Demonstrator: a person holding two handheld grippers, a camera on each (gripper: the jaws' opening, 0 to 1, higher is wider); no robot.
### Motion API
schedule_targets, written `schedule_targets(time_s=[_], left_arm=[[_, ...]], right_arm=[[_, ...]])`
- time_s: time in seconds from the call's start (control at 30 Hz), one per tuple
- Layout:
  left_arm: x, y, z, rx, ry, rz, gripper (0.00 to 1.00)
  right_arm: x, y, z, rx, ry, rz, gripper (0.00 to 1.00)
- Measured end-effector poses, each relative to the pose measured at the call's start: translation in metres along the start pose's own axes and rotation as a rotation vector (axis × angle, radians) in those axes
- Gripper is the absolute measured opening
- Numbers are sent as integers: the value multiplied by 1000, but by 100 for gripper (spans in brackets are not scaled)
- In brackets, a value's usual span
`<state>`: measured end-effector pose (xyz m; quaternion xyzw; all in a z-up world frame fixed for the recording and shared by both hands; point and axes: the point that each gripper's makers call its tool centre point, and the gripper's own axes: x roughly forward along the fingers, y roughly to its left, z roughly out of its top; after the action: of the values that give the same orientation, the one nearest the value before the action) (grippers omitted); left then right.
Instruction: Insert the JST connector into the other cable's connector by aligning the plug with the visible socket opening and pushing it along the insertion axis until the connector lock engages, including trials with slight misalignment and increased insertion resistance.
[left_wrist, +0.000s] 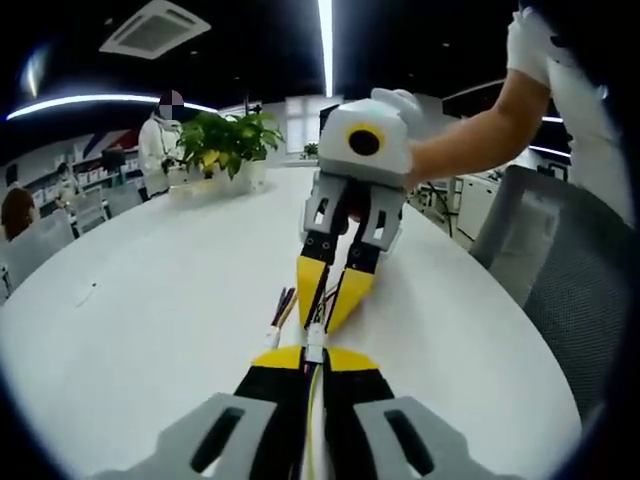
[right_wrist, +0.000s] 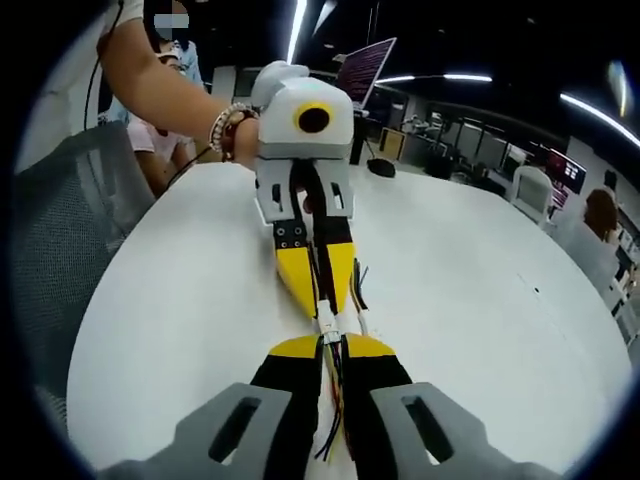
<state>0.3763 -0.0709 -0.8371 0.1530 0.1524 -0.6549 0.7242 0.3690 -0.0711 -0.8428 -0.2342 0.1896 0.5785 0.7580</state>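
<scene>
Two grippers meet tip to tip over the table (left_wrist: 130, 290). Nearest, my left gripper (left_wrist: 313, 355) pinches its cable narrowly; the plug (left_wrist: 315, 338) pokes out just ahead. Beyond, my right gripper (left_wrist: 334, 290) clamps the socket (right_wrist: 327, 325) cable. I judge any tilt could jam the plug or bend pins.

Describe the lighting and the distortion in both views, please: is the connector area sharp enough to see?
Left gripper view: bright ceiling strip, white table evenly lit with soft shadows, table edge bent by the fisheye, connector small but fairly sharp. Right gripper view: darker room, ceiling strips glare, white connector readable between the gripper tips, background soft.
</scene>
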Motion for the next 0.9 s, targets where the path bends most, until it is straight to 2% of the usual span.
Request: schedule_targets(time_s=[0.47, 0.9], left_arm=[[3, 5, -7, -31, -2, 2, 0], [7, 8, -12, -16, 23, 17, 0]], right_arm=[[6, -5, -7, 33, -10, 6, 4], [7, -7, -13, 59, -12, -13, 4]])
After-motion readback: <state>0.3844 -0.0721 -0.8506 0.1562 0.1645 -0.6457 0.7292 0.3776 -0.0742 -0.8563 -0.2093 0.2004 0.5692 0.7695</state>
